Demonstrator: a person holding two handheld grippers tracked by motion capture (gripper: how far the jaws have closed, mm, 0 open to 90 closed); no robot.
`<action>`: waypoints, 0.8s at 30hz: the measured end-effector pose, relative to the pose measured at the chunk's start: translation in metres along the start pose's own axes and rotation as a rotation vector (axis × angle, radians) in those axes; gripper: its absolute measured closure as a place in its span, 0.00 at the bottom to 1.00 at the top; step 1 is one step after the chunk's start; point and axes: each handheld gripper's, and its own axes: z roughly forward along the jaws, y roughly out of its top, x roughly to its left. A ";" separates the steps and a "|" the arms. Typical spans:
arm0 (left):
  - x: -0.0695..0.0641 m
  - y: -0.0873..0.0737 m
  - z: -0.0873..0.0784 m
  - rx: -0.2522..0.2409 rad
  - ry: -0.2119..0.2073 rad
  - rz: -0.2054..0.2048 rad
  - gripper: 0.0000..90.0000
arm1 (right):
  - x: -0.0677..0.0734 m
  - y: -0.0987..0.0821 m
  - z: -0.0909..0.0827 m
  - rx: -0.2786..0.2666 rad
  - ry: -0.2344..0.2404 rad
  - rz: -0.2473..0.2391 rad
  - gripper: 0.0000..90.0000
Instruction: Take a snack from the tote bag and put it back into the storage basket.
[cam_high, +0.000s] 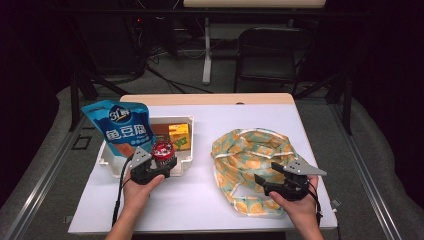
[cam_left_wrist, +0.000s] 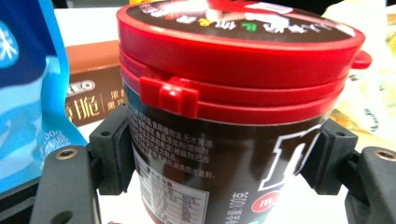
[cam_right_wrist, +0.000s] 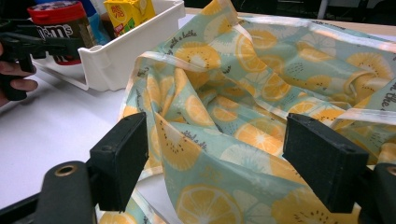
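A: How far along is the packing?

B: Early, I judge. The left hand-held gripper (cam_high: 159, 161) is clenched on the red-lidded brown candy jar (cam_left_wrist: 224, 116), at the front edge of the white plastic bin (cam_high: 186, 152). The blue snack pouch (cam_high: 121, 127) and yellow drink carton (cam_high: 179, 136) sit inside the bin.

A: And the bag?

B: The citrus-print cloth bag (cam_right_wrist: 261, 93) lies crumpled on the white surface (cam_high: 200, 200). The right hand-held gripper (cam_right_wrist: 215, 158) is released, jaws astride a fold.

A: Any difference between views?

B: The left gripper view shows the jar's hinge clasp; the high view shows the layout.
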 end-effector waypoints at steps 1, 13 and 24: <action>0.000 0.000 0.001 0.008 0.001 -0.002 0.28 | 0.000 0.000 0.000 0.000 -0.001 0.002 0.24; 0.007 -0.004 0.013 0.084 0.046 -0.032 0.28 | -0.001 -0.001 0.001 0.002 -0.002 0.008 0.25; 0.010 -0.006 0.019 0.120 0.067 -0.051 0.28 | -0.003 -0.001 0.001 0.008 -0.007 0.010 0.25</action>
